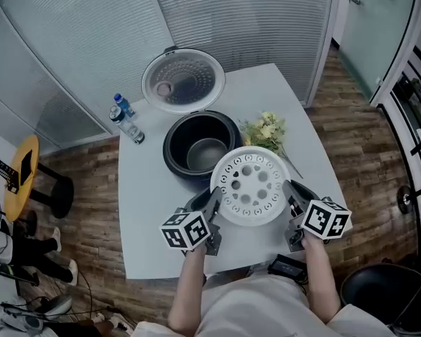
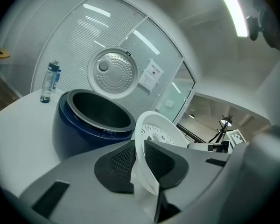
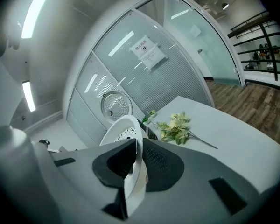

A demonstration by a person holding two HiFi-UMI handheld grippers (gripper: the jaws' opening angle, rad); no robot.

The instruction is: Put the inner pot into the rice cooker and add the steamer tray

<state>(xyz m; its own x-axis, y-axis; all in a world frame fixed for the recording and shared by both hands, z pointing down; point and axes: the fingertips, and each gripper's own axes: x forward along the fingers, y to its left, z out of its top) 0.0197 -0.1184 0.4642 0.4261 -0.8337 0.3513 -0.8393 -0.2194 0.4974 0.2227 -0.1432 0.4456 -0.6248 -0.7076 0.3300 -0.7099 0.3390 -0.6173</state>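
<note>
The white surface [image 1: 147,216] carries the open rice cooker [image 1: 172,161]. The inner pot [image 1: 209,154] already sits inside the cooker, so that step looks done. The steamer tray [image 1: 251,188] is held just in front of the cooker. The left gripper [image 1: 212,203] and right gripper [image 1: 292,196] each have their fingers [image 2: 120,161] pinched narrowly on opposite edges of its rim. What is left is setting the tray into the cooker.
</note>
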